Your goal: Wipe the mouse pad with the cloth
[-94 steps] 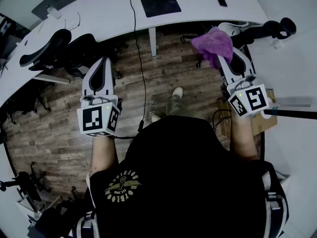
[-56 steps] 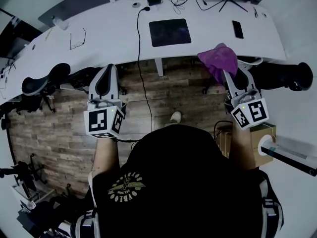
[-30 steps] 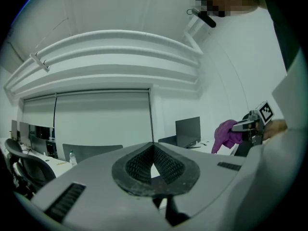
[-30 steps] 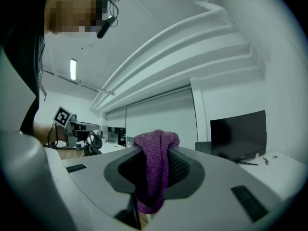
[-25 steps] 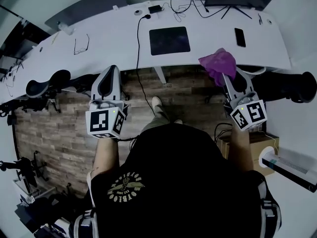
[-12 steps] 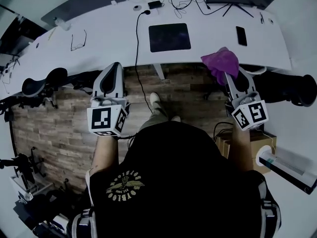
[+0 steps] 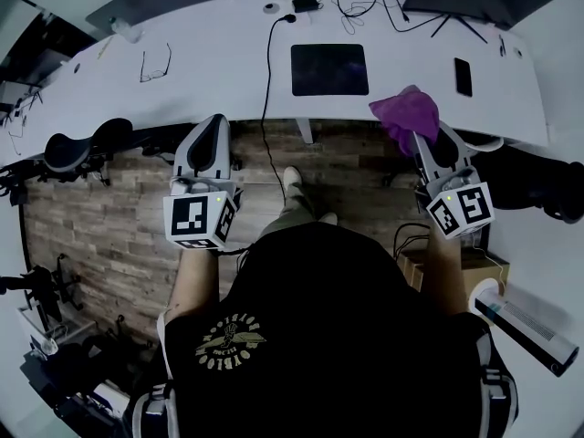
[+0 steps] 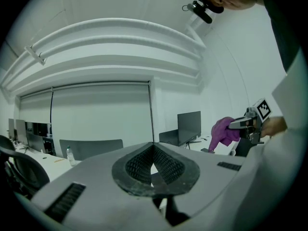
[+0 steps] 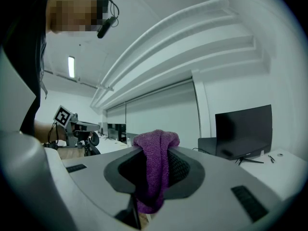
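A dark square mouse pad [image 7: 329, 69] lies on the long white desk [image 7: 210, 71]. My right gripper [image 7: 422, 138] is shut on a purple cloth [image 7: 406, 113], held up in the air near the desk's front edge, to the right of the pad. In the right gripper view the cloth [image 9: 155, 171] hangs bunched between the jaws. My left gripper [image 7: 210, 130] is shut with nothing in it, held over the floor in front of the desk, left of the pad. From the left gripper view the cloth [image 8: 224, 131] shows at the far right.
On the desk lie glasses [image 7: 155, 65], a phone [image 7: 463, 77], a black cable [image 7: 268, 62] running off the front edge, and a monitor base [image 7: 456, 16]. Office chairs [image 7: 78, 149] stand under the desk at left. A cardboard box [image 7: 470, 267] sits by my right side.
The head view has shifted, so the desk and mouse pad sit a little further right in the frame. Both grippers keep their pose, the cloth still in the right one.
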Tool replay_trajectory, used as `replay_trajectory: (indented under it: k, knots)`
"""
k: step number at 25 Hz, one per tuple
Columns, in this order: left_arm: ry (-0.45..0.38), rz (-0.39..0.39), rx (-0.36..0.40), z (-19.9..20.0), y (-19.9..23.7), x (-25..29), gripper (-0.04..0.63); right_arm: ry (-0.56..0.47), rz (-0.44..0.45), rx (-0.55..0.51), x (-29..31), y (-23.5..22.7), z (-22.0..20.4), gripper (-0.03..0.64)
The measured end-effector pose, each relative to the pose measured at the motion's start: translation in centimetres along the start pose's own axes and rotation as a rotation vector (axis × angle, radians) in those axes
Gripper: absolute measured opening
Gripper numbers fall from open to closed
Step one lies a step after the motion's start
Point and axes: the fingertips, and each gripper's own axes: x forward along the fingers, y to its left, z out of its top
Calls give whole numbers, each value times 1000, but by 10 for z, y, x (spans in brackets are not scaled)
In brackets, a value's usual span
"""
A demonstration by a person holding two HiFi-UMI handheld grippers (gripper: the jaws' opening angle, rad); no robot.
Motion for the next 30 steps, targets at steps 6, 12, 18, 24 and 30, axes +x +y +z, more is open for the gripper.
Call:
replay_trajectory:
  k: [6, 12, 18, 24, 30]
  knots:
    - [0, -9, 9, 1, 15, 23, 3, 2, -3, 9, 25, -5, 0, 86]
    - [-3, -35, 18, 5, 25, 56, 2, 0, -21, 12, 48, -16, 5, 86]
    - [13, -68, 25, 4, 39, 97, 2, 13, -52, 28, 78, -33, 2, 86]
    - [7, -111, 27, 6, 49, 134, 2, 25, -81, 37, 100, -41, 0, 86]
    - [-11, -163, 16, 8, 61, 164, 2, 27, -107, 17, 129, -44, 13, 86]
